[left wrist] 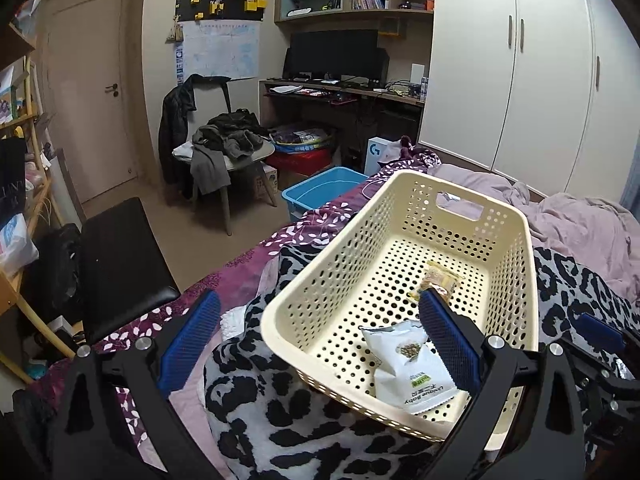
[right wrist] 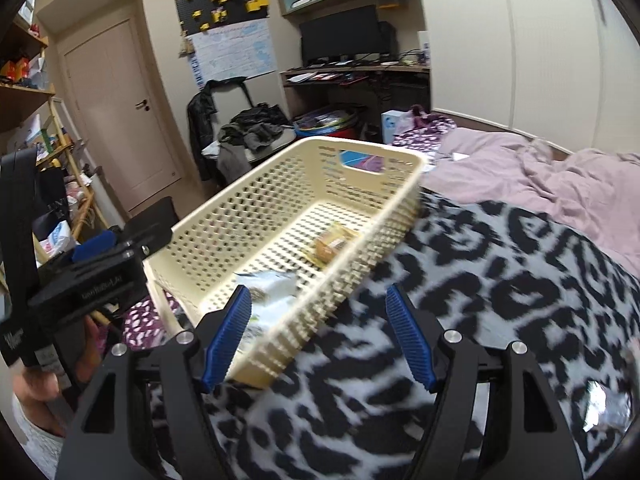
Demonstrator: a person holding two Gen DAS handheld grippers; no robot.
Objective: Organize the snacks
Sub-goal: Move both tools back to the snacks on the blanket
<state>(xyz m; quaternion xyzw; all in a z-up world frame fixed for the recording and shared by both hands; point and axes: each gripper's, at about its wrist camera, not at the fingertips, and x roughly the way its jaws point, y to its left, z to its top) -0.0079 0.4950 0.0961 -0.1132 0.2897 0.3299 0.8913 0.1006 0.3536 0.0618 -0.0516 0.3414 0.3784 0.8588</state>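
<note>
A cream perforated basket [left wrist: 400, 184] sits tilted on a leopard-print blanket on the bed. Inside lie a white snack bag [left wrist: 412, 364] and a small yellow snack packet [left wrist: 438, 278]. My left gripper [left wrist: 318, 342] is open and straddles the basket's near left corner, with one finger over the white bag and the other outside. In the right wrist view my right gripper [right wrist: 318, 336] is open around the basket's [right wrist: 248, 208] near right wall, holding nothing. The white bag [right wrist: 272, 284] and yellow packet [right wrist: 332, 246] show there too.
The leopard blanket [right wrist: 480, 280] and a pink duvet [right wrist: 540, 176] cover the bed. Something shiny like foil [right wrist: 604, 404] lies at the lower right. On the floor are a blue bin [left wrist: 320, 188], a chair piled with clothes [left wrist: 228, 144] and a black stool [left wrist: 120, 256].
</note>
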